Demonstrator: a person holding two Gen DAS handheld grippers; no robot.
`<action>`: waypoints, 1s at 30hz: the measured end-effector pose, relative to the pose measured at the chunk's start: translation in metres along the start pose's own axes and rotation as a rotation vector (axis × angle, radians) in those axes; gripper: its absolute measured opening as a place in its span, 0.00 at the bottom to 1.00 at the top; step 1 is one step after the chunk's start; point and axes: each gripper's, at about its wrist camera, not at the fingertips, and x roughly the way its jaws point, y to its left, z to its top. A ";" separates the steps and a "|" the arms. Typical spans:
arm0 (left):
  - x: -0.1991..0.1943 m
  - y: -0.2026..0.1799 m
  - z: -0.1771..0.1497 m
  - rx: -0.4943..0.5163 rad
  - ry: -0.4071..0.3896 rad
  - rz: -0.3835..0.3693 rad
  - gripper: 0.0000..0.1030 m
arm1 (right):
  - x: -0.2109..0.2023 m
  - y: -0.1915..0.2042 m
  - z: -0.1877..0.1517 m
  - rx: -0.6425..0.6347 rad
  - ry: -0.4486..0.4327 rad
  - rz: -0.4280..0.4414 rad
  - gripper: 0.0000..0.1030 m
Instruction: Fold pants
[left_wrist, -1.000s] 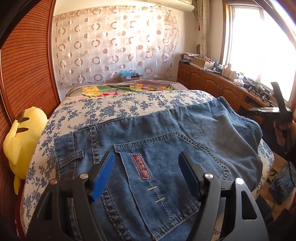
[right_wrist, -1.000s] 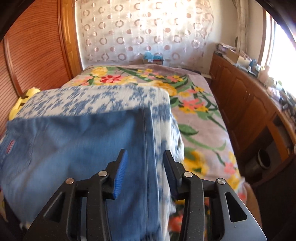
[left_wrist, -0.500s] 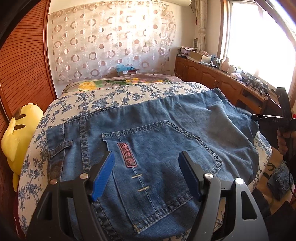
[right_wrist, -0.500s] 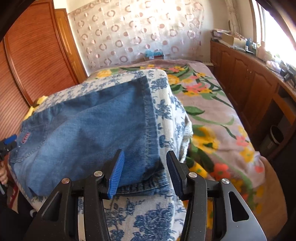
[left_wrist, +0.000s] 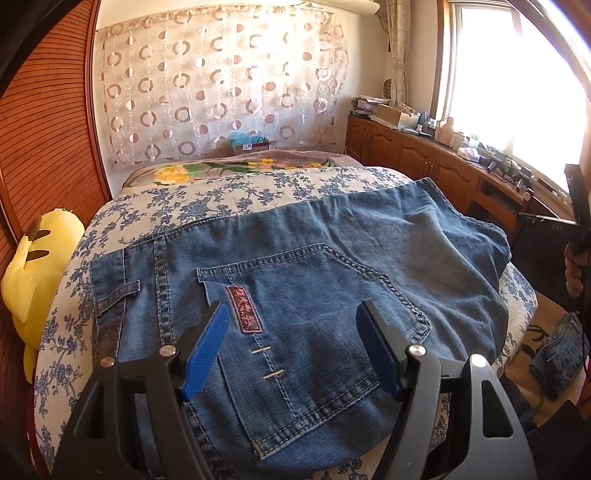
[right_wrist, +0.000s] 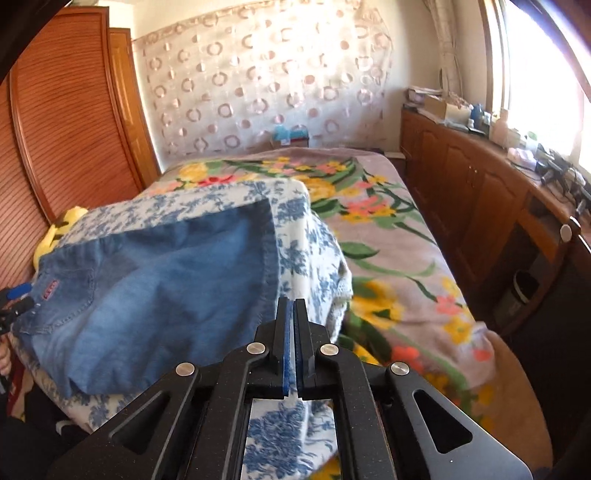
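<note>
The folded blue jeans (left_wrist: 314, 266) lie back pocket up on a blue-flowered quilt (left_wrist: 229, 192) on the bed. My left gripper (left_wrist: 291, 310) hovers open just over the pocket, its blue pads wide apart and empty. In the right wrist view the jeans (right_wrist: 166, 280) lie to the left. My right gripper (right_wrist: 293, 306) is shut beside their right hem, over the quilt (right_wrist: 295, 229), with nothing between its pads. The right gripper's body (left_wrist: 576, 221), held in a hand, shows at the left wrist view's right edge.
A yellow plush toy (left_wrist: 33, 266) sits against the wooden doors (left_wrist: 48, 110) at the left. A floral bedspread (right_wrist: 388, 229) covers the bed beyond the quilt. Wooden cabinets (right_wrist: 480, 192) with clutter run under the window. More denim (left_wrist: 557, 362) lies on the floor.
My right gripper drew back off the jeans' hem and its jaws went from open to shut. The left gripper stayed open and nearly still.
</note>
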 end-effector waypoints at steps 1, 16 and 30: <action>0.000 0.000 0.000 0.000 0.001 -0.002 0.69 | 0.004 0.000 -0.003 0.000 0.012 0.002 0.01; 0.008 -0.005 -0.006 0.005 0.023 -0.006 0.69 | 0.054 0.018 -0.033 0.003 0.071 0.039 0.20; 0.006 -0.004 -0.008 -0.008 0.016 -0.023 0.69 | 0.013 0.017 -0.016 -0.036 -0.026 -0.027 0.14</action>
